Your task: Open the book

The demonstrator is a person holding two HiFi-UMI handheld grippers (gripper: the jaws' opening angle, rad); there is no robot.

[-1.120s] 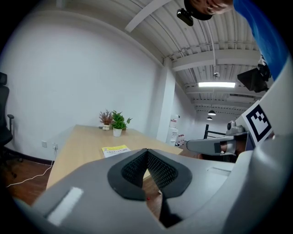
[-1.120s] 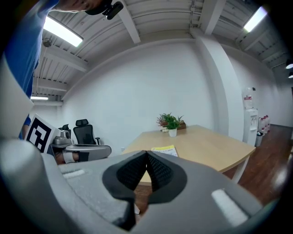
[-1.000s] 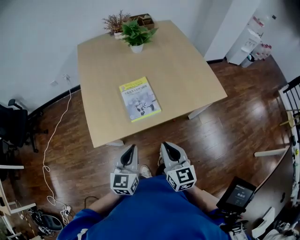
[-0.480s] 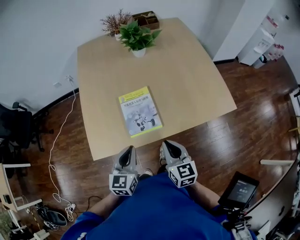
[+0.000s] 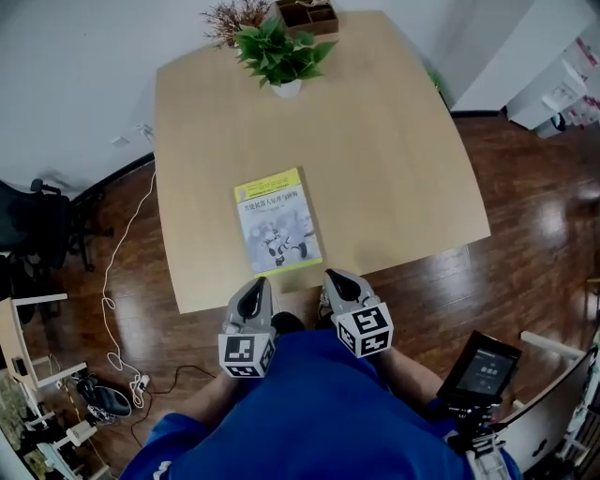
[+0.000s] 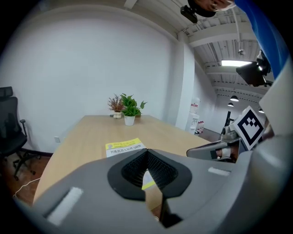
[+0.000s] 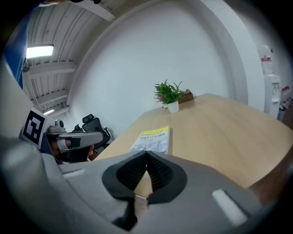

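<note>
On the pale wooden table [image 5: 375, 141], close to its near edge and left of the middle, the book [image 5: 277, 222] lies flat and closed with its cover up. The cover has a yellow band across the far end, a thin yellow strip along the near end, and a pale blue-grey picture between them with lines of dark print above it; the print is too small to read. It sits slightly turned against the table's edge.

Both grippers are held side by side at that near edge, just short of the book and not touching it. The left gripper [image 5: 256, 287] has its claw pressed together with nothing in it, and the right gripper [image 5: 336, 279] is the same, pads meeting at the tips.

From the left gripper view the book [image 6: 123, 147] shows only its far yellow end, the rest cut off behind the closed claw [image 6: 147, 154]. The right gripper view gives more of the cover [image 7: 153, 139], yet its near end is hidden by that claw [image 7: 146, 156] too. How high the tips hang above the tabletop cannot be told.

At the table's far end stand a green potted plant [image 5: 281, 56], a dried plant [image 5: 230, 17] and a wooden box [image 5: 307, 13], the last two partly cut by the frame's top
</note>
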